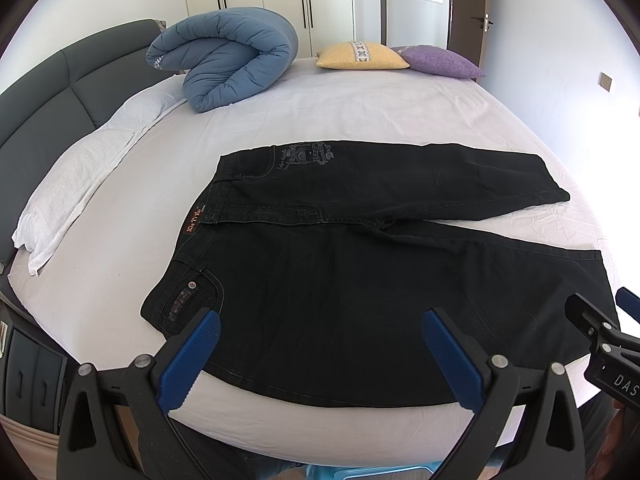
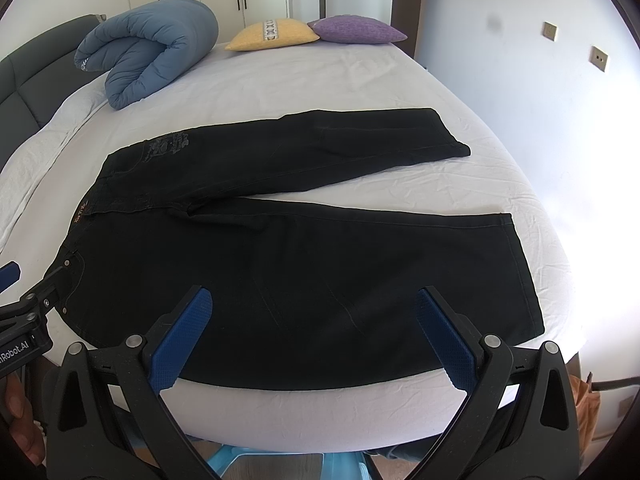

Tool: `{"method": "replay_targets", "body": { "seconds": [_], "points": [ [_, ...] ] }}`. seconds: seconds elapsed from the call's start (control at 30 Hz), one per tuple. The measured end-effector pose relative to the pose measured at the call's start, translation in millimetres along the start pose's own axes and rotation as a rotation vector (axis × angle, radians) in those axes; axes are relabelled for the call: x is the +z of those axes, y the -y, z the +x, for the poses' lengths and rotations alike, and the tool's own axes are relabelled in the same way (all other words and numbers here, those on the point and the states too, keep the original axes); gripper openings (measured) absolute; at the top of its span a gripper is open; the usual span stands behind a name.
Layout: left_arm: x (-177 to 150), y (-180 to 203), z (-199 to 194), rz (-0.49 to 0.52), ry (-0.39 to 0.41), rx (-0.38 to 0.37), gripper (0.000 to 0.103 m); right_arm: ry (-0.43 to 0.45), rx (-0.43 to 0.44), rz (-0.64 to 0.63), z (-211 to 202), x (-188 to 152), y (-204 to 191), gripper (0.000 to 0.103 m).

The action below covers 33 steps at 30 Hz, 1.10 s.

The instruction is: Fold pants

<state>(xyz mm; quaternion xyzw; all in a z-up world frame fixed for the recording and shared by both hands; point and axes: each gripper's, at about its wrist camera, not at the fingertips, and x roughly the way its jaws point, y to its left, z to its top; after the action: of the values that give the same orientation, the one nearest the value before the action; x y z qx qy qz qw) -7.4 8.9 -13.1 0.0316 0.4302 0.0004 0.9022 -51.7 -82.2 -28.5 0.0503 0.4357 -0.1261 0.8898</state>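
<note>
On the bed [image 1: 360,108], near the edge where I stand, the pants [image 1: 360,280] lie flat and spread out, with the waistband to my left and the two legs going to my right, a little apart so that a narrow wedge of white sheet shows between them. My left gripper [image 1: 320,344] hangs over the near hip with its fingers wide apart and nothing between them, and my right gripper [image 2: 314,326] hangs over the near leg, also wide and empty. No fold is made yet, as I judge from how the cloth lies. It looks like dark denim, so I expect it to be rather heavy and a bit stiff for a cloth, but still soft enough to bend; it will probably hold a crease well and not slip much on the sheet. A single layer may be hard to pinch from the flat surface, so I think the best places to take are the edges: the near end of the waistband by the pocket [image 1: 188,296] for the left, and the hem [image 2: 520,272] of the near leg for the right. From there the near leg could be carried over onto the far leg. If I take only one point, the weight may drag the middle and make wrinkles. A blue duvet [image 1: 228,56] and two pillows lie well apart at the far side
</note>
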Motion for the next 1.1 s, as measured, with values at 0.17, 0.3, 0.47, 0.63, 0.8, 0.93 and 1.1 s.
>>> {"method": "replay_targets", "body": {
  "seconds": [0.17,0.3,0.47,0.63,0.8,0.93,1.1],
  "points": [
    [0,0,1,0.002,0.000,0.001,0.103,0.000,0.000,0.000,0,0,-1,0.103],
    [0,2,1,0.002,0.003,0.004,0.103,-0.004,0.000,-0.002,2,-1,-3,0.103],
    [0,0,9,0.013,0.000,0.002,0.103,-0.010,0.009,-0.018,9,-1,-4,0.103],
    [9,-9,29,0.051,-0.066,-0.076,0.103,-0.004,0.083,-0.047,22,17,-6,0.103],
    [20,-14,50,0.140,-0.061,-0.127,0.103,0.037,0.220,-0.102,32,53,-12,0.103],
    [38,-21,62,0.220,-0.003,-0.085,0.103,0.071,0.323,-0.181,50,92,-18,0.103],
    [94,-65,120,0.096,-0.096,-0.100,0.103,0.057,0.387,-0.241,89,150,-25,0.103]
  ]
}}
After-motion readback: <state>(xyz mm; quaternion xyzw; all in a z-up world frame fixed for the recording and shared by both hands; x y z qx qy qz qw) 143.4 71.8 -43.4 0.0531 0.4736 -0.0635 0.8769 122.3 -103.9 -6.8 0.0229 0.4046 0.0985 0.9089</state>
